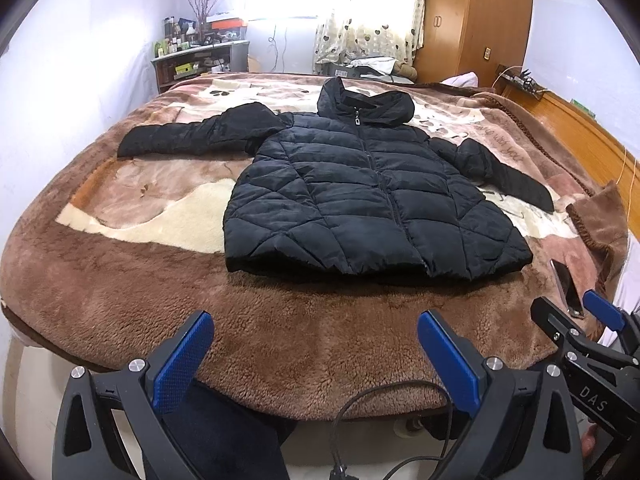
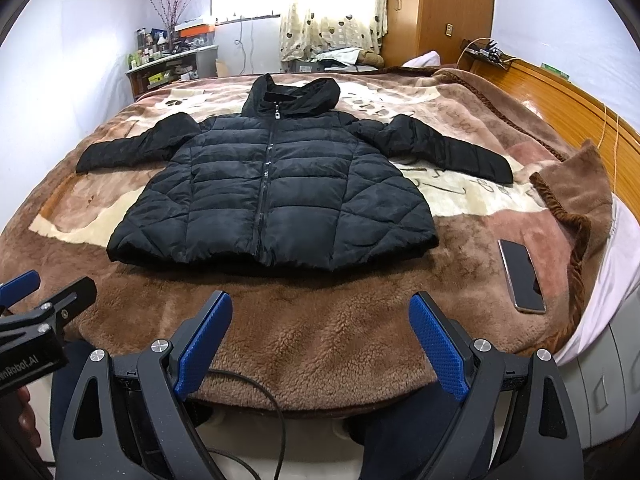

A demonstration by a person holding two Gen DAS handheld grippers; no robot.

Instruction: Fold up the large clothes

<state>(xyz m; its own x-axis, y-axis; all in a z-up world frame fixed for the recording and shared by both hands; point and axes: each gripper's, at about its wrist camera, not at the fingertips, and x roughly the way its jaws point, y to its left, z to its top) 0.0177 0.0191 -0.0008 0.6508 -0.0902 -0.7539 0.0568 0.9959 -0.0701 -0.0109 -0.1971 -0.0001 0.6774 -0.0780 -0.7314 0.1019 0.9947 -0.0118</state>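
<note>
A black quilted hooded jacket (image 1: pixel 360 192) lies flat, zipped, front up, on a brown fleece blanket (image 1: pixel 280 320) covering a bed; both sleeves are spread out to the sides. It also shows in the right wrist view (image 2: pixel 272 196). My left gripper (image 1: pixel 316 340) is open and empty, held near the bed's front edge, short of the jacket's hem. My right gripper (image 2: pixel 320 320) is open and empty, also short of the hem; it shows at the right edge of the left wrist view (image 1: pixel 576 308). The left gripper shows at the left edge of the right wrist view (image 2: pixel 44 284).
A phone (image 2: pixel 522 276) lies on the blanket right of the jacket. The blanket's corner (image 2: pixel 572 204) is folded back at the right. A wooden headboard (image 2: pixel 560 92) runs along the right. A cluttered shelf (image 2: pixel 168 64) and a wardrobe (image 2: pixel 436 12) stand beyond the bed.
</note>
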